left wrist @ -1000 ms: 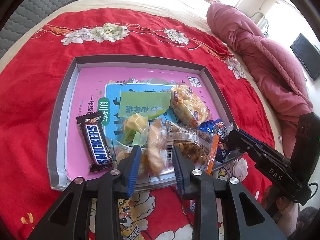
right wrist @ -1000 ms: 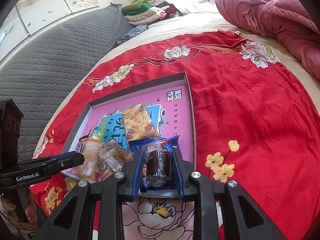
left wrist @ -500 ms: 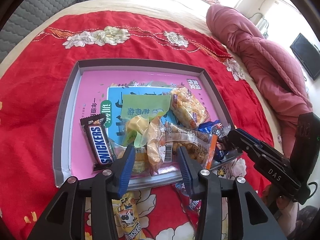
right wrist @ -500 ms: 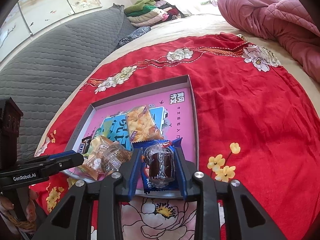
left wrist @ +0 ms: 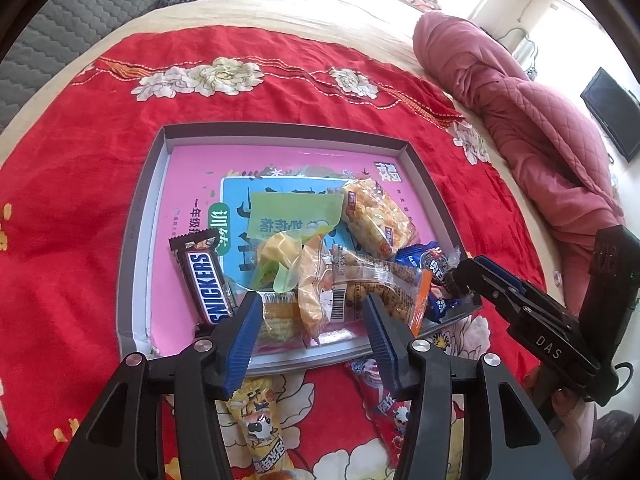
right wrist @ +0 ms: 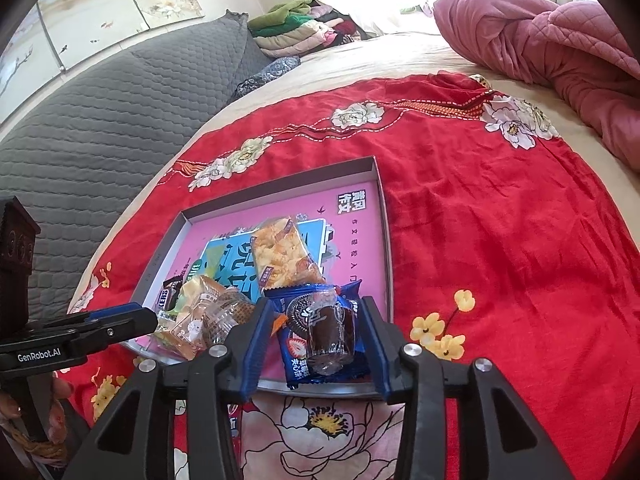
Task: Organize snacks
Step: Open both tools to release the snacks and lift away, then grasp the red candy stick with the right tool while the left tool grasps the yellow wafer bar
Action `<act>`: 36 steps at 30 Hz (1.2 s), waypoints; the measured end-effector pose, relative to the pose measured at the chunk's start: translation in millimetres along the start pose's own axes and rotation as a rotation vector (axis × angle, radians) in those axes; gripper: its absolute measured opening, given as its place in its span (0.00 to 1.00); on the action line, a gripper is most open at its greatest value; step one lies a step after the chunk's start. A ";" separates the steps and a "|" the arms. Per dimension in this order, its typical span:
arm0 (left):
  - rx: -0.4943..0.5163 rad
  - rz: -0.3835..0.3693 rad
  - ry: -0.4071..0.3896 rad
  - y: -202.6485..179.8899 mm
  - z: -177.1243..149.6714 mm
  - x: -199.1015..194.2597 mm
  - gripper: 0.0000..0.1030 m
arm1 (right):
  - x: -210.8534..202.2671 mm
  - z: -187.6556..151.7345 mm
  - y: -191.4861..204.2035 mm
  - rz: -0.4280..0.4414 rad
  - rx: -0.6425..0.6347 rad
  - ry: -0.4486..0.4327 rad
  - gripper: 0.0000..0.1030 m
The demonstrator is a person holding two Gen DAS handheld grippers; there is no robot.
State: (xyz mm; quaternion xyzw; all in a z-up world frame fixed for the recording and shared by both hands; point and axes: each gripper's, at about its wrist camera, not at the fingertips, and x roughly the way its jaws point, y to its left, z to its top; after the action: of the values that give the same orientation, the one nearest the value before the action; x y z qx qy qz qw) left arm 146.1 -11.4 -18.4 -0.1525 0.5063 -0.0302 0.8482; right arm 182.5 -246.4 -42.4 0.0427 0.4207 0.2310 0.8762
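Observation:
A grey tray with a pink floor lies on the red blanket and holds several snacks. Among them are a Snickers bar, a green packet, a cracker packet and a bread packet. My left gripper hovers at the tray's near rim. Its jaws are opening, with the bread packet's end lying loose between them. My right gripper is at the tray's near right corner. Its jaws are opening around a dark wrapped snack, which rests on a blue cookie packet; the pads stand clear of it.
A yellow cartoon packet and a red packet lie on the blanket just outside the tray's near rim. A pink quilt is heaped at the right. A grey quilted headboard is at the left, with folded clothes beyond.
Both pairs of jaws have spread wider. The right gripper has let go of the dark snack, which now lies on the blue packet. The left fingers have parted from the bread packet.

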 end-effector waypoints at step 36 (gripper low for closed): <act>0.010 0.064 0.010 12.3 -27.0 -32.9 0.59 | -34.9 -20.4 48.8 0.026 -0.202 -0.060 0.49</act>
State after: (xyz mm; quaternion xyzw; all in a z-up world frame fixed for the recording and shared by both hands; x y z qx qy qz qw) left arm 105.4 0.9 -5.9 -0.1318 0.5151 -0.0066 0.8469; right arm 130.2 -220.8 -17.3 -0.0335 0.3685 0.2821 0.8852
